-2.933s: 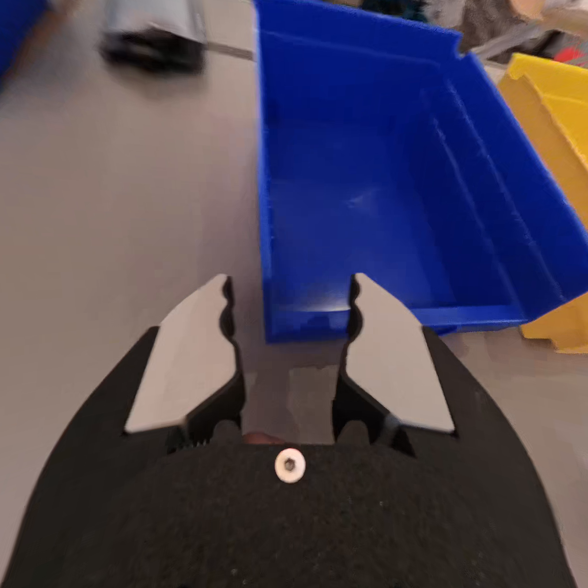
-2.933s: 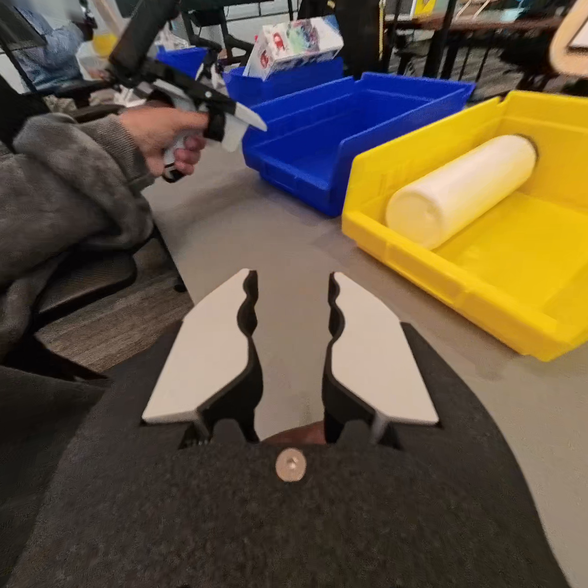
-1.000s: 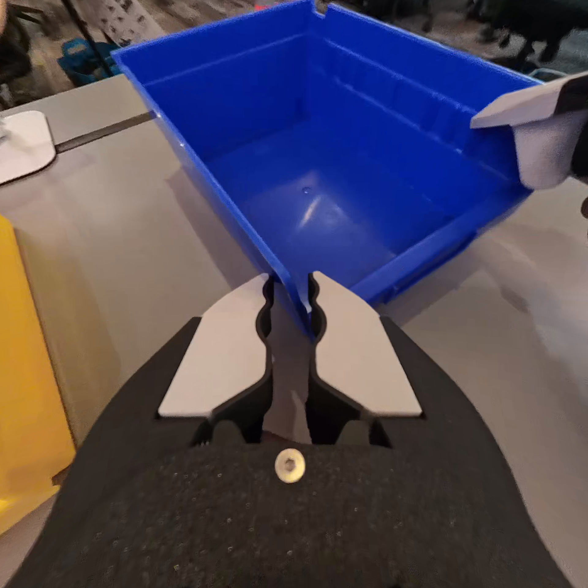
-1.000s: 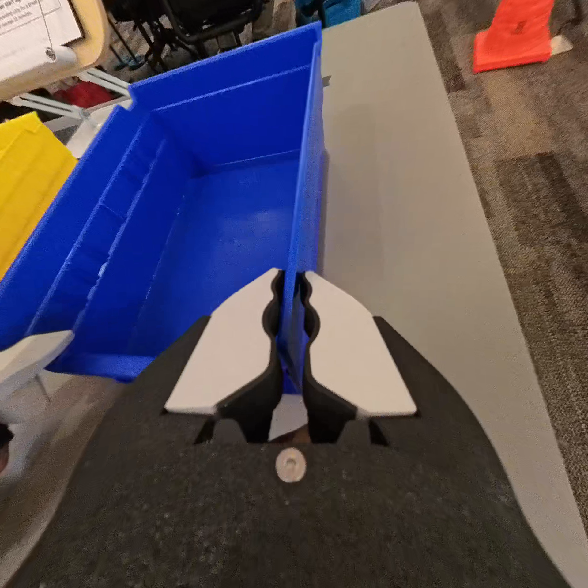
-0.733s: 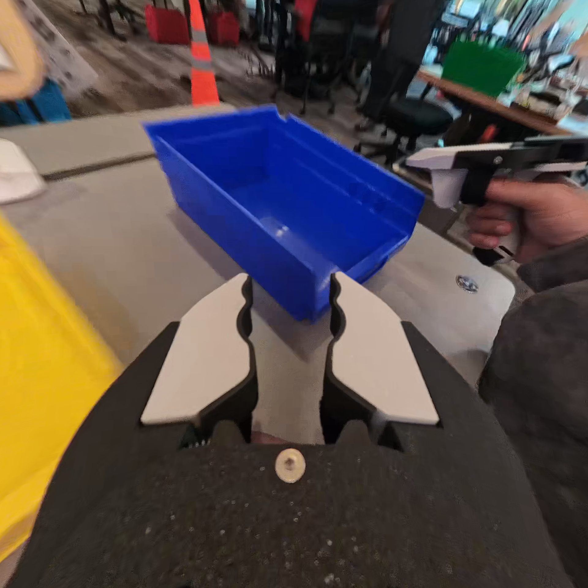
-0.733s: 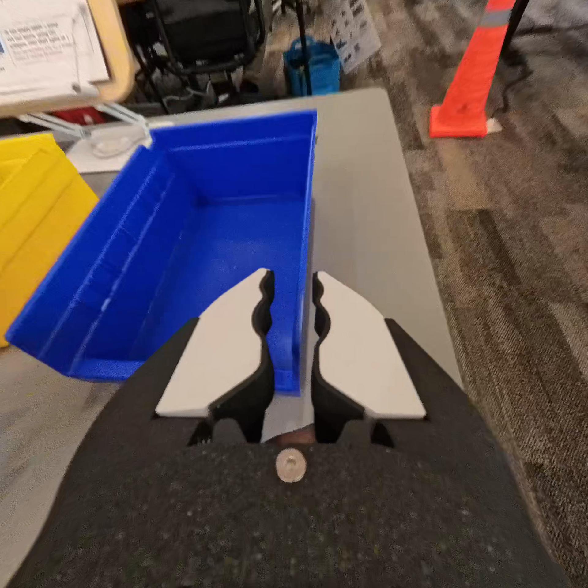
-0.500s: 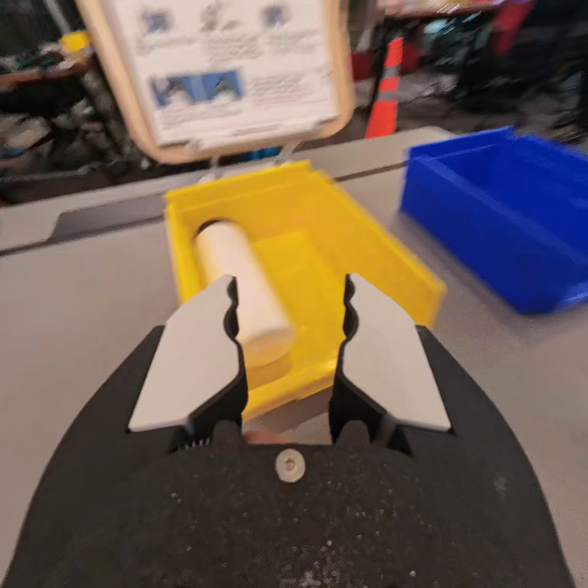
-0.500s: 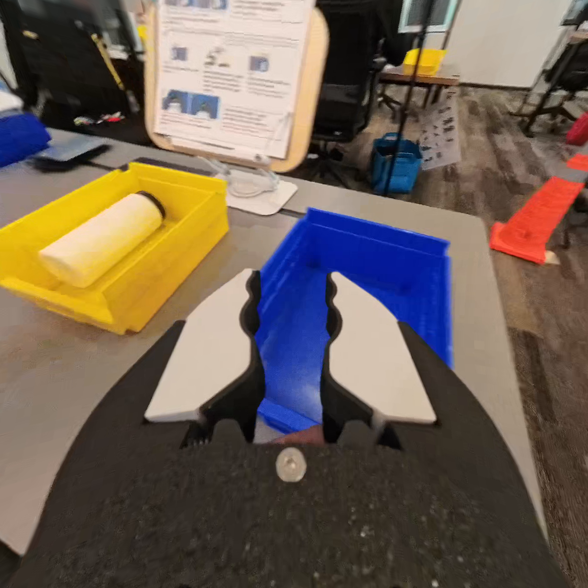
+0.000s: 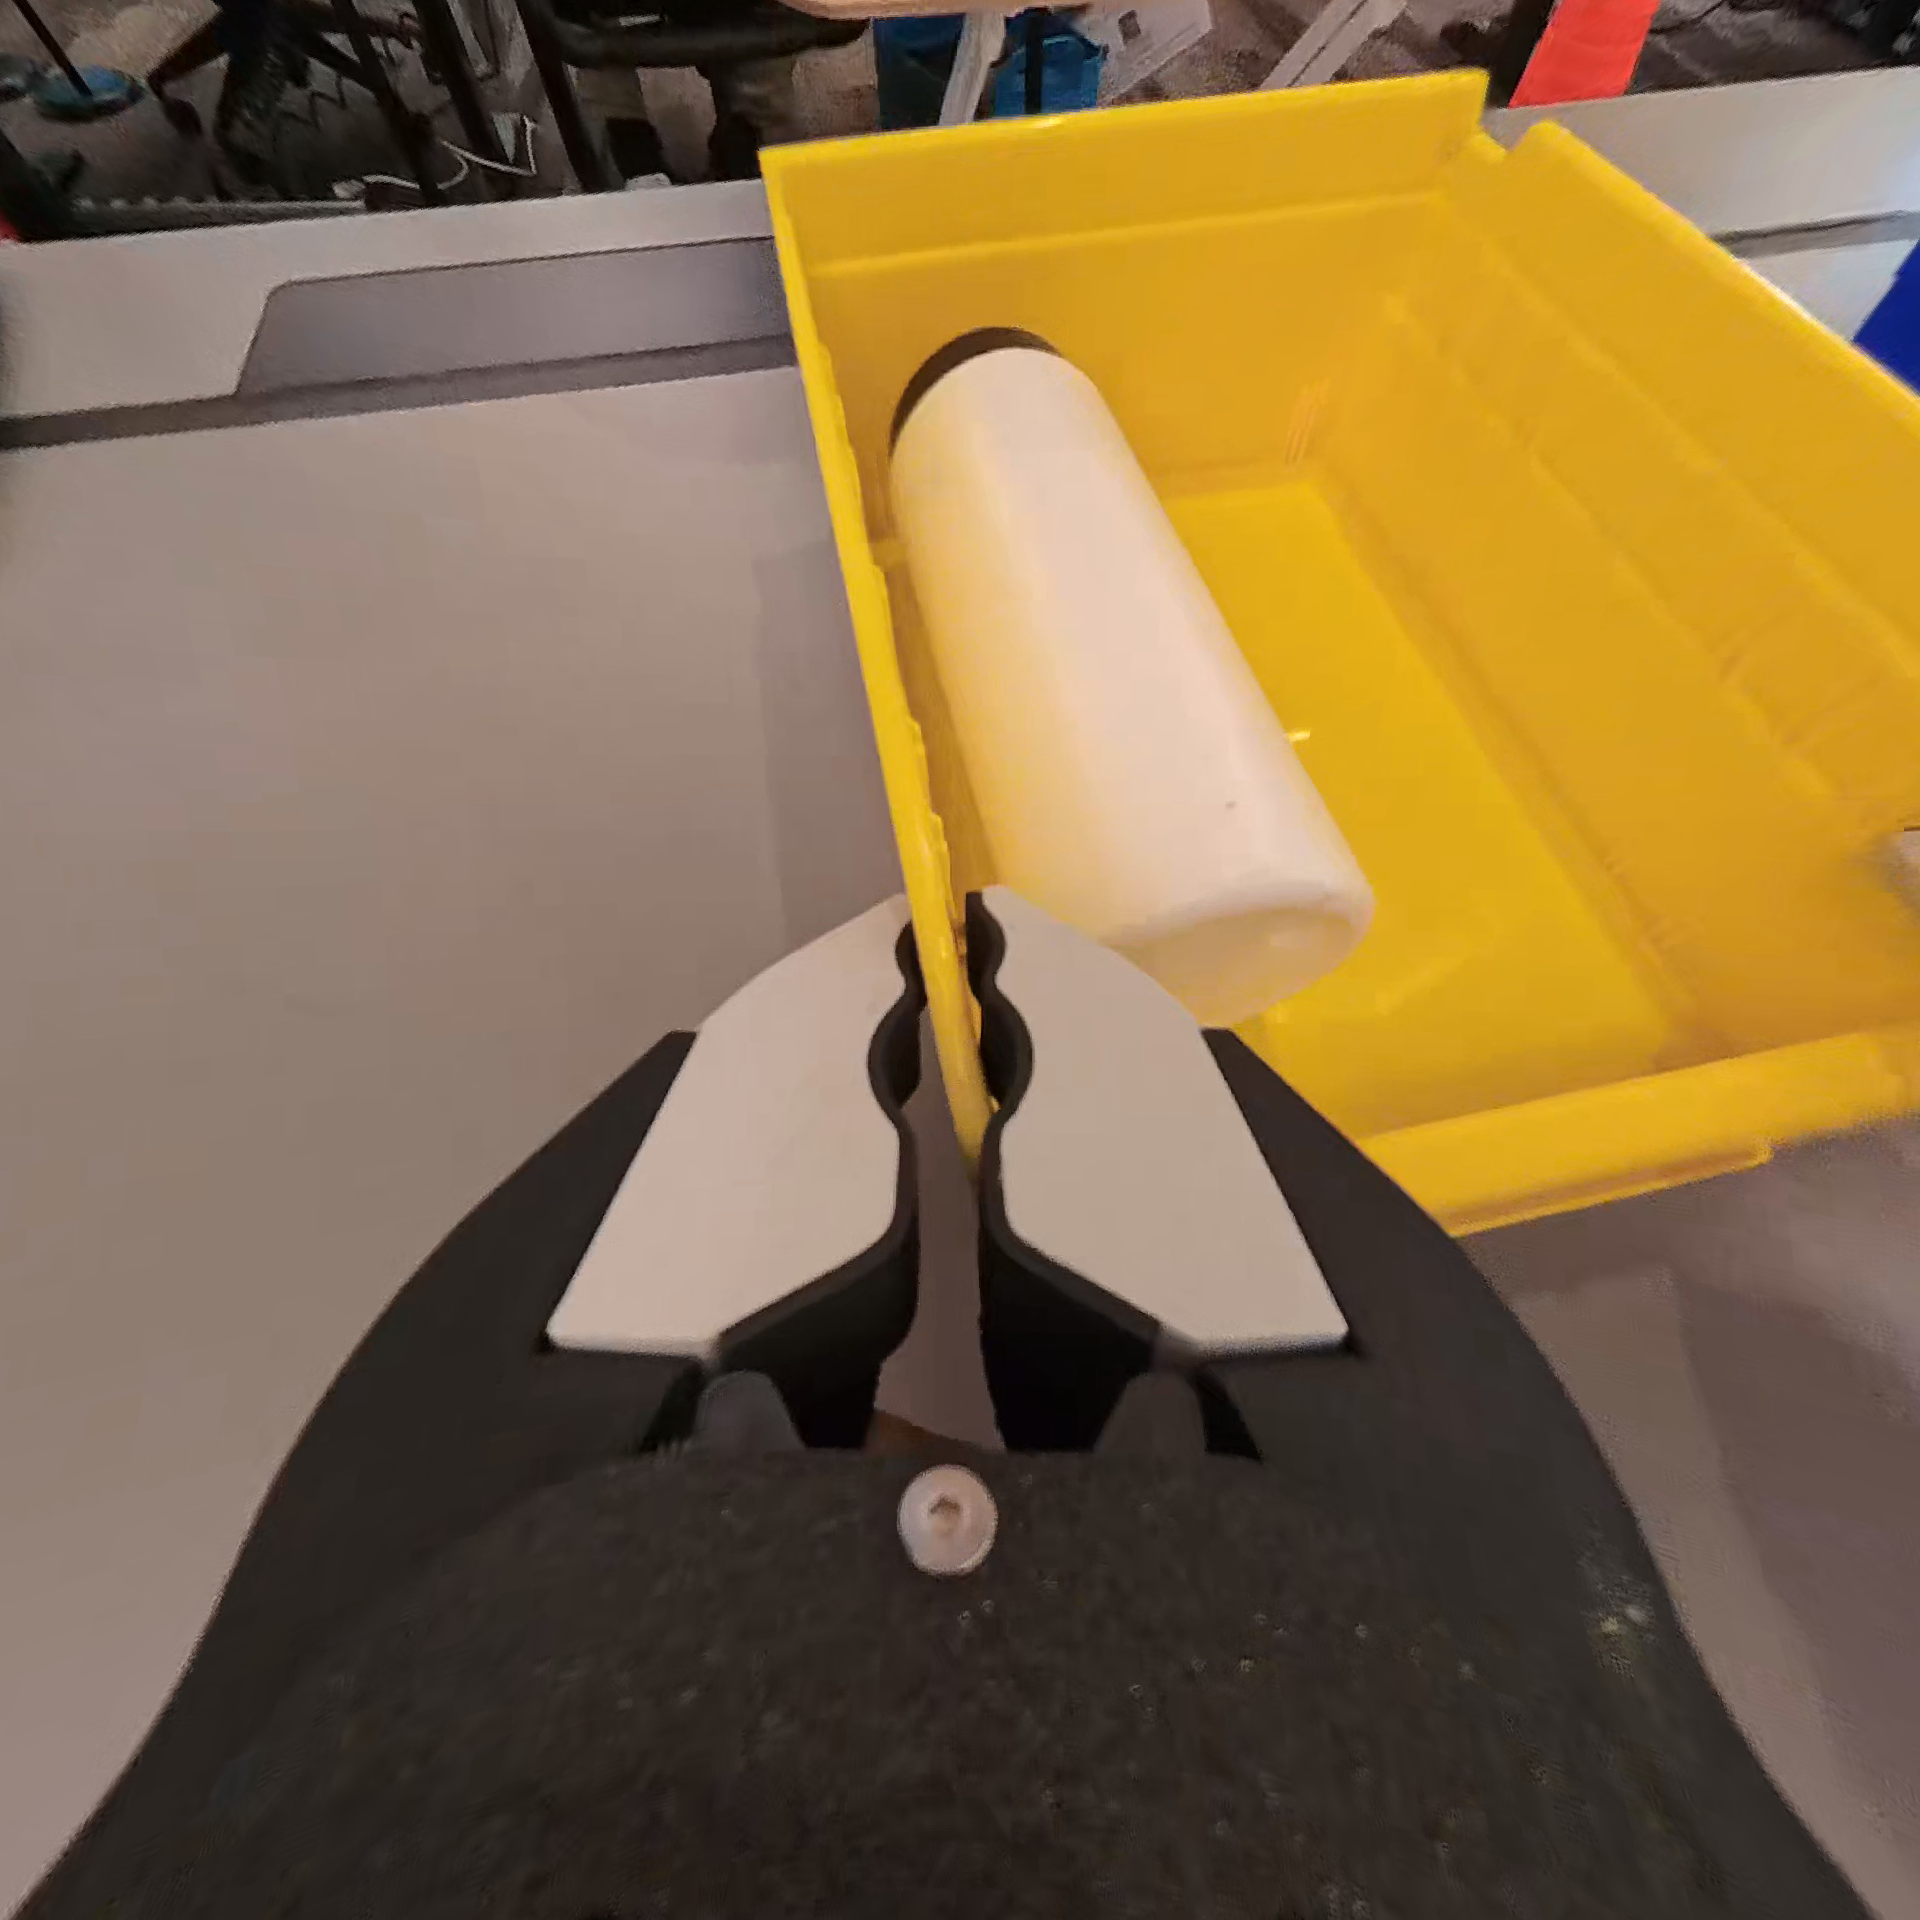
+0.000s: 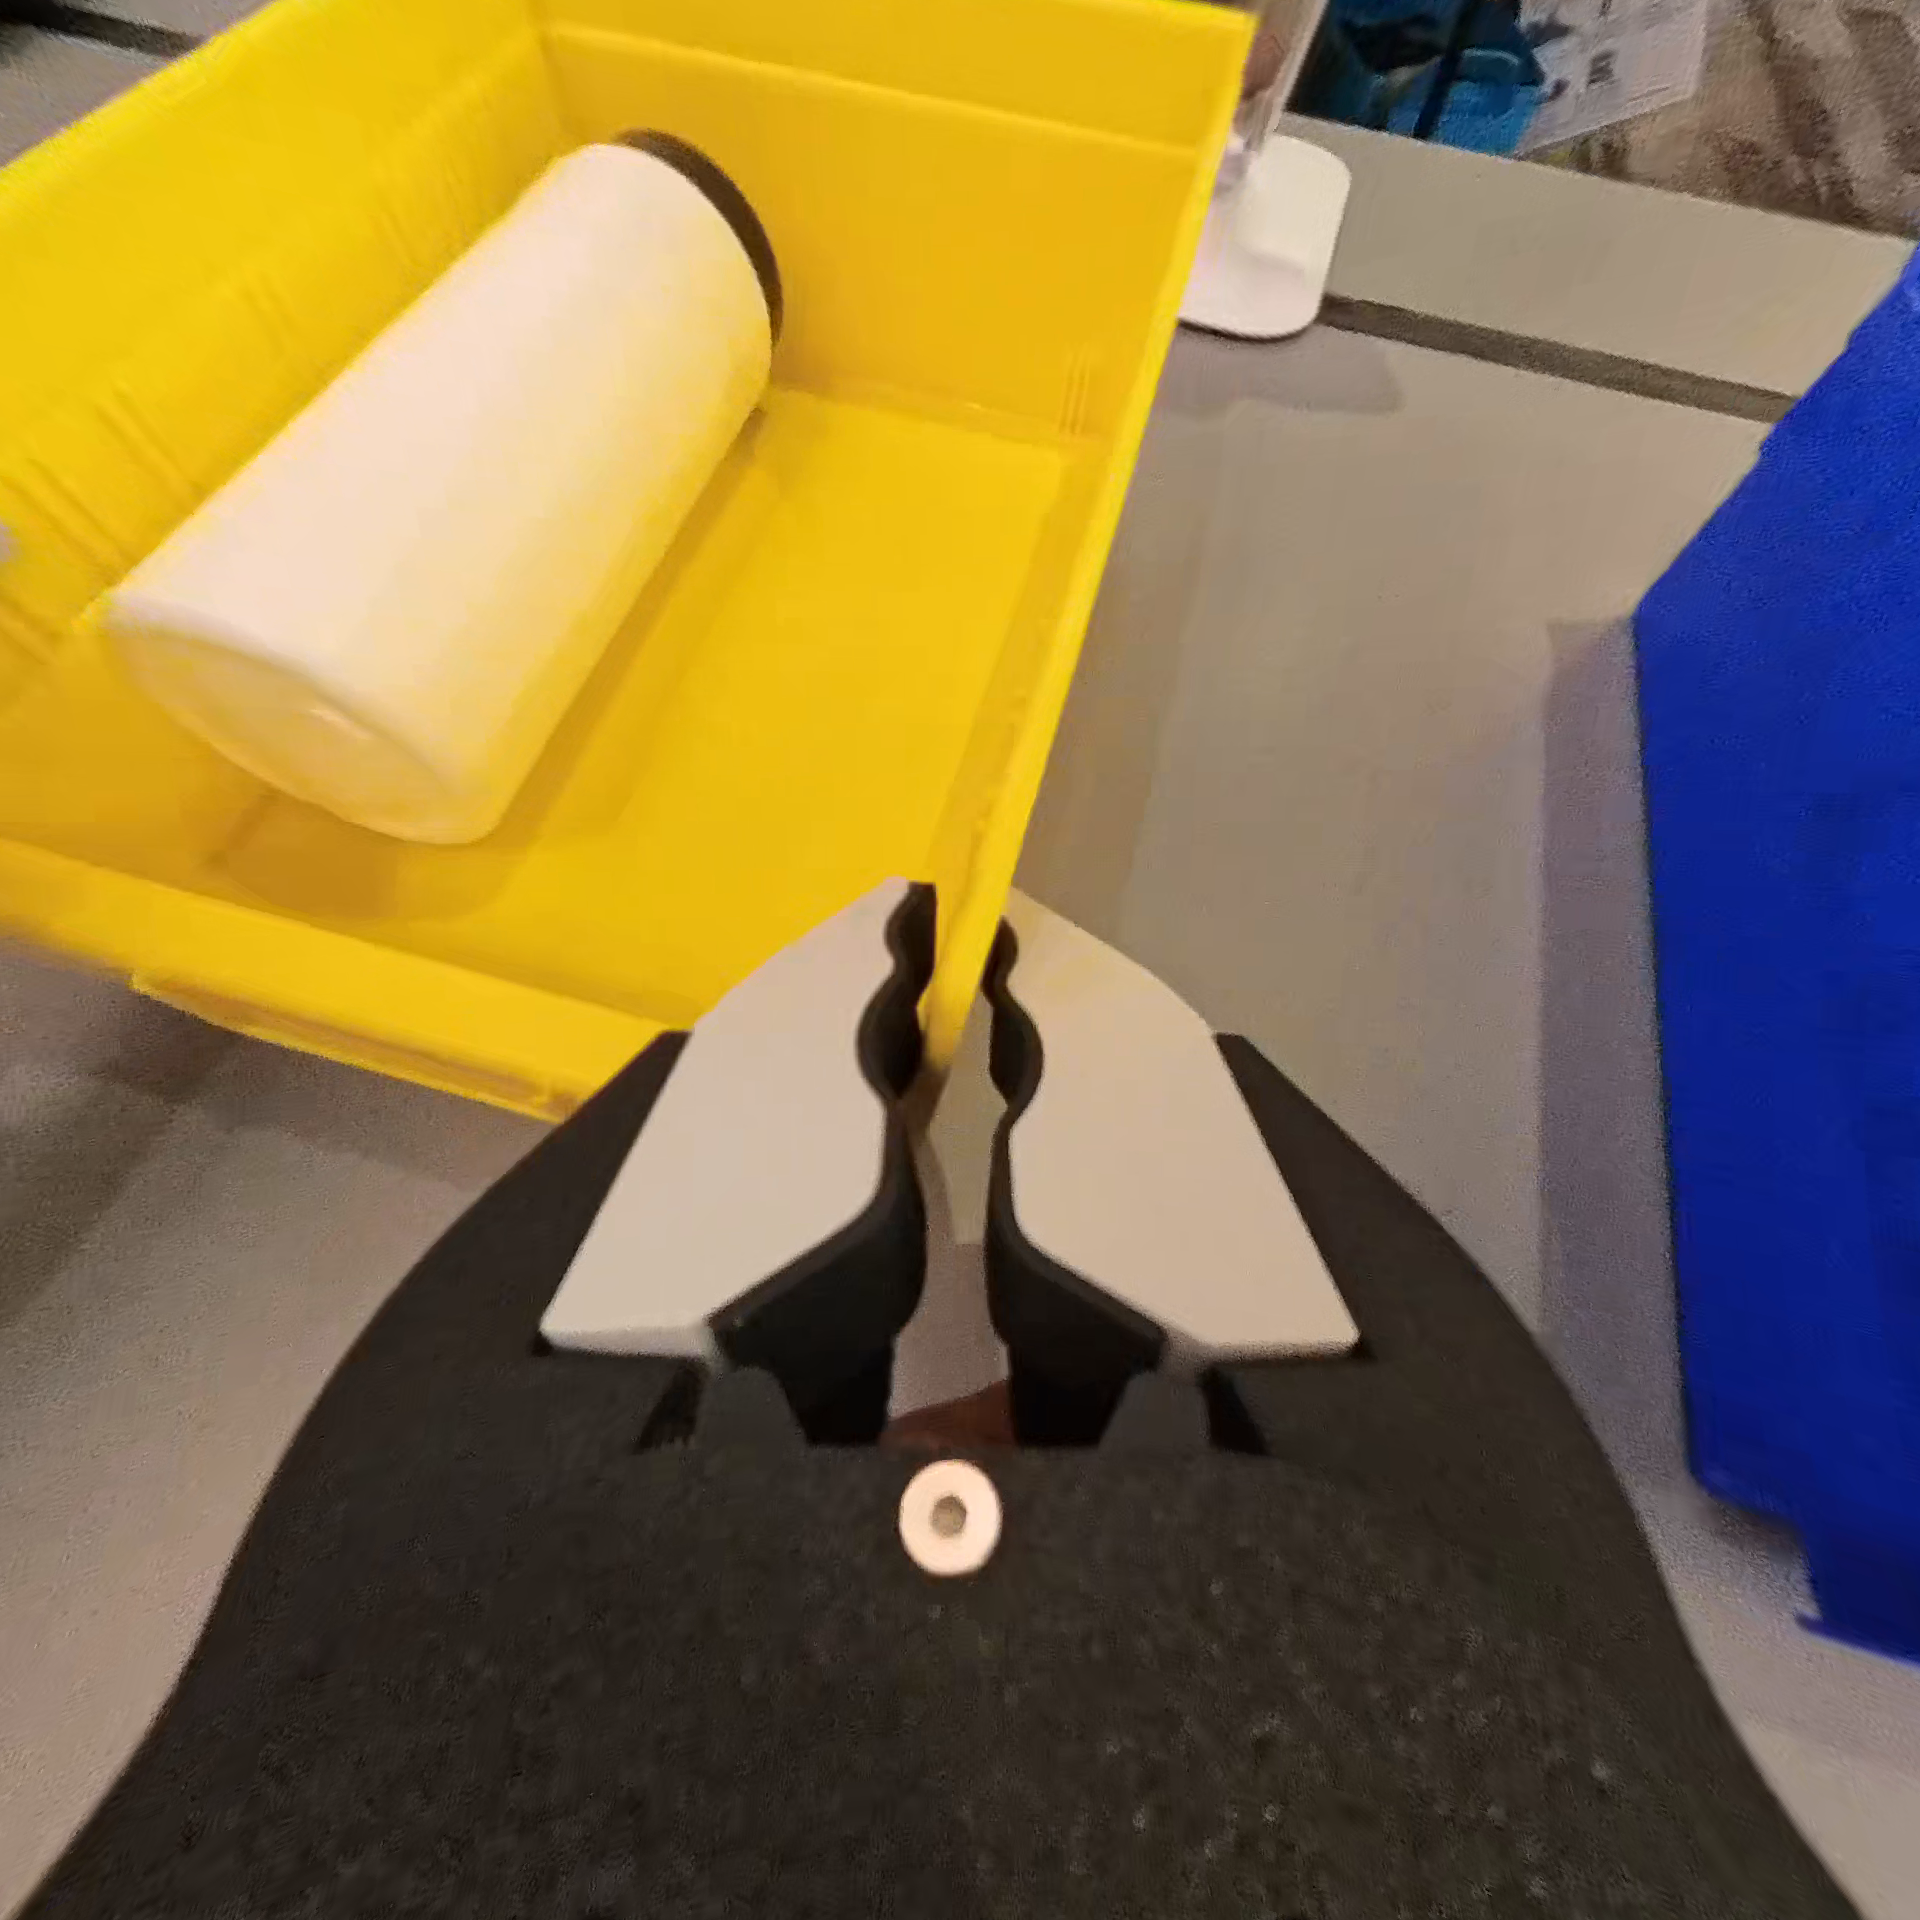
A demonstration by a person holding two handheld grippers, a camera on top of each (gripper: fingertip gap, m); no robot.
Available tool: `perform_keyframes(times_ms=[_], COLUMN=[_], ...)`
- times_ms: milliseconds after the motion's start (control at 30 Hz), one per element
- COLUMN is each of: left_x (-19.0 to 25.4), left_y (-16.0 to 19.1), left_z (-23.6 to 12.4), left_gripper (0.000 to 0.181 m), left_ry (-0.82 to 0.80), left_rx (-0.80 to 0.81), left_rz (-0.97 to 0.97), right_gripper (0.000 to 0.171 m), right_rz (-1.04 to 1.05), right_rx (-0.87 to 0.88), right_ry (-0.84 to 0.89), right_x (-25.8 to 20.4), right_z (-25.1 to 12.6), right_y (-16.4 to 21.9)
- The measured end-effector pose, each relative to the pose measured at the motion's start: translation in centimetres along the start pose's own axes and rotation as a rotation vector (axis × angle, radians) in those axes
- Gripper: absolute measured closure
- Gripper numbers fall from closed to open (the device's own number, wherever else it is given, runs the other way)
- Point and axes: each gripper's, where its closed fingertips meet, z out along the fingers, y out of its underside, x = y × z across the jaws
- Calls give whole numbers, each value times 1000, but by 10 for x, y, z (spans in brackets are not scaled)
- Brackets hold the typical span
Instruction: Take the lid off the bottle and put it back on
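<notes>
Grey table [image 9: 416, 675]: cream bottle [image 9: 1101, 686], black lid [image 9: 966, 348] on, lying in yellow bin [image 9: 1558, 436]; both jaws clamp bin walls.

Grey tabletop [image 9: 416, 644] — dark seam across far edge; patterned carpet [image 10: 1787, 73] beyond.

A grey desk [image 9: 416, 727] carries a yellow bin [image 9: 1558, 1122], which rests directly on its surface. Seen from the right wrist, a blue bin [image 10: 1808, 935] stands on the desk just beside the yellow one, with a strip of bare grey between them. A white flat base [image 10: 1262, 239] sits farther back on the desk.
</notes>
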Motion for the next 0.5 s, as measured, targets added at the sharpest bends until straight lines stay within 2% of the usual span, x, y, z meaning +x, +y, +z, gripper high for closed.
perform_keyframes(times_ms=[133,267,400,500], left_x=[-43,-115,-185,-228], left_y=[-17,-29,-25,-8], left_z=[-16,-40,-59,-61], left_gripper=[177,178,178,178], left_ry=[-65,-100,-148,-175], left_rx=[54,105,146,127], left_rz=[-11,-84,-120,-131], right_gripper=[166,165,165,164], right_rz=[41,25,-21,-37], right_rx=[49,88,129,135], right_ry=[29,-33,-55,-72], right_x=[-32,-99,-169,-213], right_z=[1,11,21,35], right_y=[-23,-55,-81,-84])
